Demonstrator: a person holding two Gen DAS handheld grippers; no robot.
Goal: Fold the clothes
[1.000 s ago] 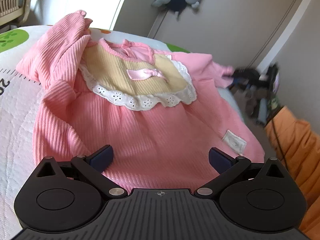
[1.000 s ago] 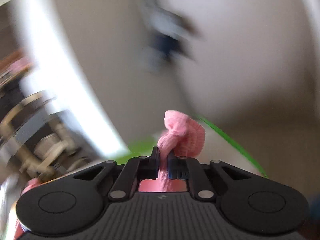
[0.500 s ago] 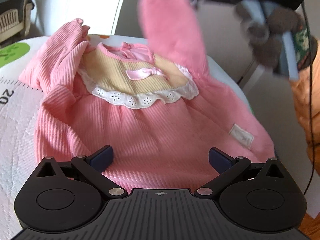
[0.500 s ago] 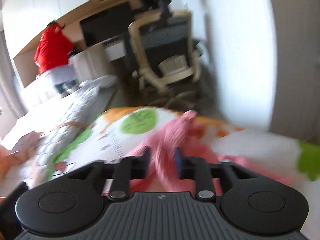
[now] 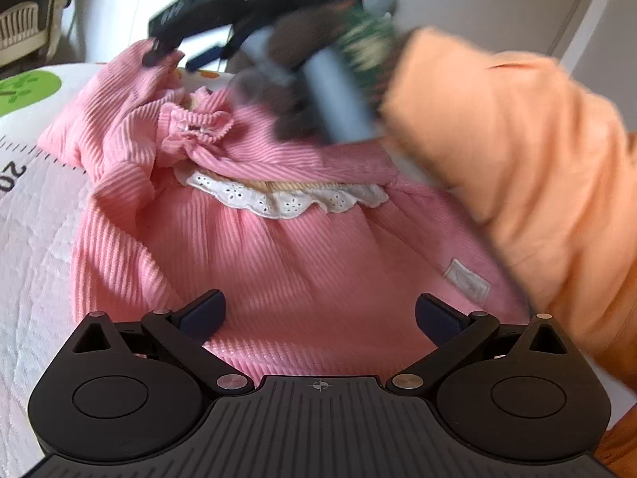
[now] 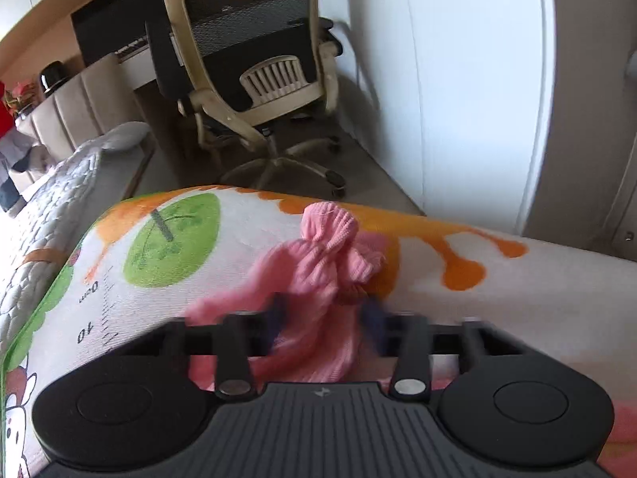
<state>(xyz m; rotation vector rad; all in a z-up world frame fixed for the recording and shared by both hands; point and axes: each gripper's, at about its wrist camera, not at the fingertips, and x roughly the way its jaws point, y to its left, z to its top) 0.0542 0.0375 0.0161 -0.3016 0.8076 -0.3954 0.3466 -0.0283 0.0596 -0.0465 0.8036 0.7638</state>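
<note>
left tool (image 5: 318, 314) wide open, nothing held, above pink dress (image 5: 302, 263) | right tool (image 6: 324, 322) part-open around sleeve (image 6: 322, 279) (blurred, grip unclear) | on mat (image 6: 167, 239)

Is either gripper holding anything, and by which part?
Left gripper holds nothing. Right gripper has the pink dress sleeve cuff between its parting fingers.

Dress (image 5: 302, 247) lies on play mat (image 5: 36, 215), hem nearest left gripper (image 5: 318, 314), whose fingers straddle it. One sleeve (image 5: 286, 151) folded across the chest, above lace trim (image 5: 286, 199). Right gripper (image 6: 324, 318) over the far sleeve end (image 6: 326, 263), cloth between its fingers. Office chair (image 6: 254, 71) behind mat, wall to its right
</note>
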